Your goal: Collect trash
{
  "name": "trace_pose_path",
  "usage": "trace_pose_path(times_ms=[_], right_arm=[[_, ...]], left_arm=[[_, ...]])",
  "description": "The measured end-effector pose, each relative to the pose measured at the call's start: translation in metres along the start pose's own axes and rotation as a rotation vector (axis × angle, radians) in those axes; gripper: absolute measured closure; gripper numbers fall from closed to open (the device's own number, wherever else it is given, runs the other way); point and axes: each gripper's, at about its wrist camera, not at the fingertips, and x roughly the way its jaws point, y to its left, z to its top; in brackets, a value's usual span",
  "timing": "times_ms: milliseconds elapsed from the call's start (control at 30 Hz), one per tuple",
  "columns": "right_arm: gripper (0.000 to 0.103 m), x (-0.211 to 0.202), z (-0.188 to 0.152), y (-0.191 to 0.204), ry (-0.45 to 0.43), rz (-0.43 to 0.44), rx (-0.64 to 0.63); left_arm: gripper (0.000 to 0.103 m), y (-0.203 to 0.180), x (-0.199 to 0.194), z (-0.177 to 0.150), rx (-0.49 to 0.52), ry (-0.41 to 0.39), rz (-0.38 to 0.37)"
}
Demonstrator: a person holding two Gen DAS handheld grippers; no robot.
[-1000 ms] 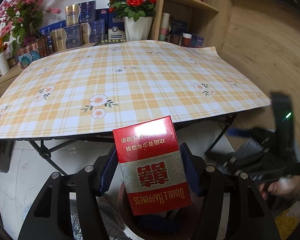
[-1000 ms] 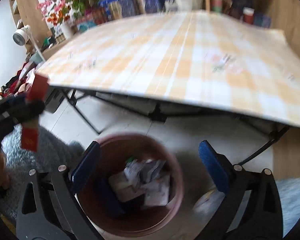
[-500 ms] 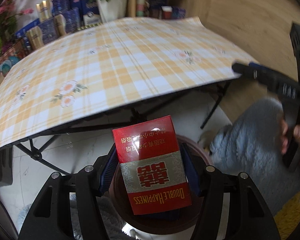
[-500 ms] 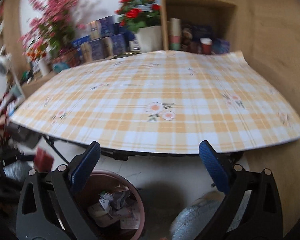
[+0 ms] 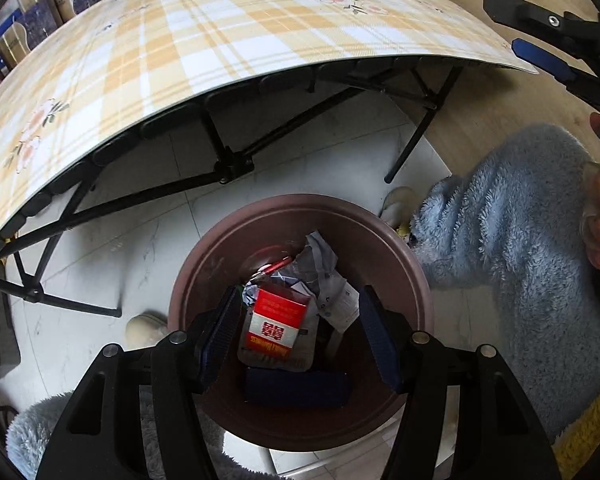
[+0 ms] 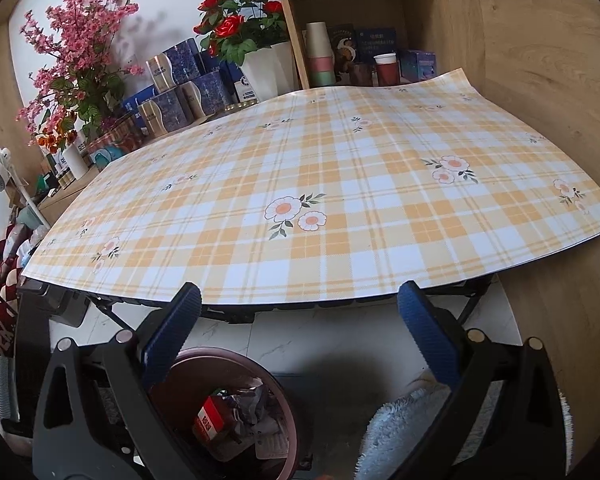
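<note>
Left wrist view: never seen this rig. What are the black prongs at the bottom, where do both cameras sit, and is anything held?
There is no robot. A person carries a gripper in each hand, each with a fisheye camera looking along its two fingers. The prongs are the left gripper, pointing down into a brown bin. It is open and holds nothing. The red cigarette pack lies in the bin on crumpled paper. The other picture looks along the right gripper, also open and empty, towards the checked table.
</note>
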Motion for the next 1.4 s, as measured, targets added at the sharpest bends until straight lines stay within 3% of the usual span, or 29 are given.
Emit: trace_pose_path(times_ms=[200, 367, 500, 700, 1033, 1233, 1400], right_arm=[[0.006, 0.002, -0.001, 0.002, 0.013, 0.0, -0.004], [0.006, -0.001, -0.001, 0.005, 0.006, 0.002, -0.013], [0.006, -0.009, 0.008, 0.01, 0.005, -0.021, -0.044], [0.006, -0.035, 0.049, 0.014, -0.036, -0.071, -0.072], [0.006, -0.112, 0.132, 0.044, -0.173, -0.114, -0.173], [0.006, -0.147, 0.151, 0.058, -0.215, -0.09, -0.187], [0.006, -0.161, 0.156, 0.066, -0.229, -0.075, -0.201]], left_arm=[[0.025, 0.0, -0.005, 0.002, -0.007, -0.026, 0.011], [0.015, 0.006, -0.024, 0.003, -0.046, -0.109, 0.047], [0.01, 0.014, -0.066, 0.007, -0.09, -0.268, 0.103], [0.006, 0.024, -0.152, 0.028, -0.133, -0.522, 0.258], [0.006, 0.027, -0.287, 0.057, -0.17, -0.849, 0.287], [0.006, 0.021, -0.321, 0.058, -0.178, -0.896, 0.265], [0.006, 0.013, -0.332, 0.058, -0.153, -0.879, 0.272]])
